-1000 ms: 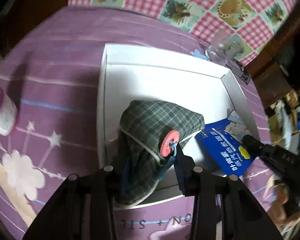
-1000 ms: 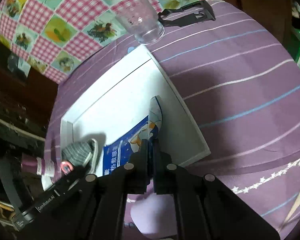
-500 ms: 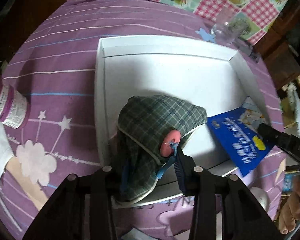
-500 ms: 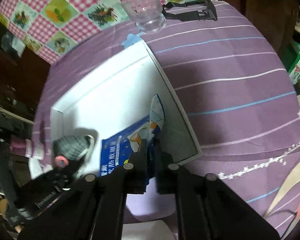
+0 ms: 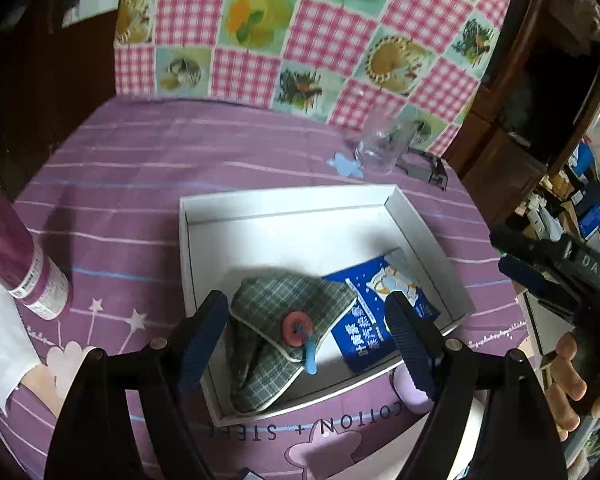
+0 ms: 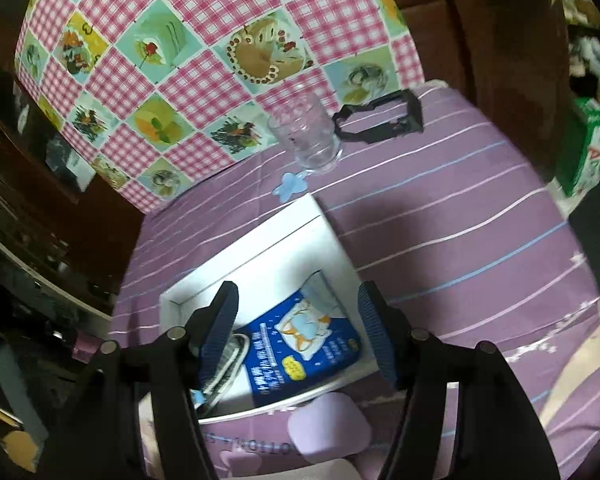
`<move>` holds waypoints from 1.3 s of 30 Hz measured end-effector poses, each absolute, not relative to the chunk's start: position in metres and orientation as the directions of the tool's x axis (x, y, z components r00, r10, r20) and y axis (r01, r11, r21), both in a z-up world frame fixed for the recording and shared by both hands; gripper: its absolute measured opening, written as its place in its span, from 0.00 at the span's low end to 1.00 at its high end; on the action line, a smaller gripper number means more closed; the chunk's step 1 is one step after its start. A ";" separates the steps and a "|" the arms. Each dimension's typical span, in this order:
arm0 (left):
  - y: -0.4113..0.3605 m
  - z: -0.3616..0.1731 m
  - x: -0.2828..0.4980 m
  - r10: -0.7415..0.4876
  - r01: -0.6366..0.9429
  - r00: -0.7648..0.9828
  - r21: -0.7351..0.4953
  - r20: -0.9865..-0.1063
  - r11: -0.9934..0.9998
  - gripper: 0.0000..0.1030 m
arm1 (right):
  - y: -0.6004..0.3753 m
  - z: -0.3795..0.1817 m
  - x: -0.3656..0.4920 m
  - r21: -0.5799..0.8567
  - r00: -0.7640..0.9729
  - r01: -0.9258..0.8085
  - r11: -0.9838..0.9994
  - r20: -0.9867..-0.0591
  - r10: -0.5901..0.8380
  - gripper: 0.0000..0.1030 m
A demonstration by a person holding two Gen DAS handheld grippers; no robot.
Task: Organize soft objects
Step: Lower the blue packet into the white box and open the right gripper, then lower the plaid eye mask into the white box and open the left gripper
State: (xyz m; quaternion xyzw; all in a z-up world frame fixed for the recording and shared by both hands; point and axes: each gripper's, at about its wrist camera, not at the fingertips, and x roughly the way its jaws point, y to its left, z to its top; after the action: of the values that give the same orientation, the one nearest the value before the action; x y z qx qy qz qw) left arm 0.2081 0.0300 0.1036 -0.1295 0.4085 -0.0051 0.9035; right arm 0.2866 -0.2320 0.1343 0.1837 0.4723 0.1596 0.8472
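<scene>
A white tray (image 5: 288, 204) sits on the purple striped cloth. In it lie a green plaid fabric pouch (image 5: 284, 324) with a pink button and a blue printed packet (image 5: 380, 320) to its right. My left gripper (image 5: 308, 328) is open and empty, raised above the pouch. My right gripper (image 6: 298, 328) is open and empty, above the blue packet (image 6: 304, 356). The pouch's edge (image 6: 228, 360) shows at the left finger in the right wrist view. The tray's rim (image 6: 260, 236) shows there too.
A clear glass (image 6: 308, 136) and a black clip (image 6: 384, 120) stand beyond the tray's far corner. A purple bottle (image 5: 20, 264) stands left of the tray. A checkered cloth (image 5: 300, 32) covers the back. A lilac pad (image 6: 328, 428) lies before the tray.
Both grippers opened and drew back and up. The pouch and the blue packet were let go and now lie in the tray.
</scene>
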 end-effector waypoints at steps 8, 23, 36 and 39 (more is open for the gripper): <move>0.027 0.122 0.196 -0.017 -0.117 0.764 -0.163 -0.645 0.980 0.79 | -0.219 0.136 0.284 0.370 0.467 -0.147 0.917 -0.792 0.394 0.61; 0.027 0.141 0.181 -0.036 -0.091 0.828 -0.198 -0.560 0.976 0.80 | -0.213 0.164 0.270 0.388 0.556 -0.274 0.880 -0.683 0.474 0.61; 0.024 0.145 0.159 -0.071 -0.081 0.829 -0.245 -0.554 0.966 0.82 | -0.216 0.186 0.227 0.332 0.605 -0.347 0.877 -0.635 0.480 0.61; 0.027 0.148 0.146 -0.060 -0.101 0.819 -0.245 -0.570 0.964 0.83 | -0.231 0.180 0.215 0.468 0.566 -0.363 0.806 -0.576 0.589 0.66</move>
State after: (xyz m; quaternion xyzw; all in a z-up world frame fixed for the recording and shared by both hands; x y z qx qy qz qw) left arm 0.1457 0.0273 0.1479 -0.1334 0.3004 0.0109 0.9444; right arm 0.2154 -0.2309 0.1795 0.1500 0.3773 0.2729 0.8722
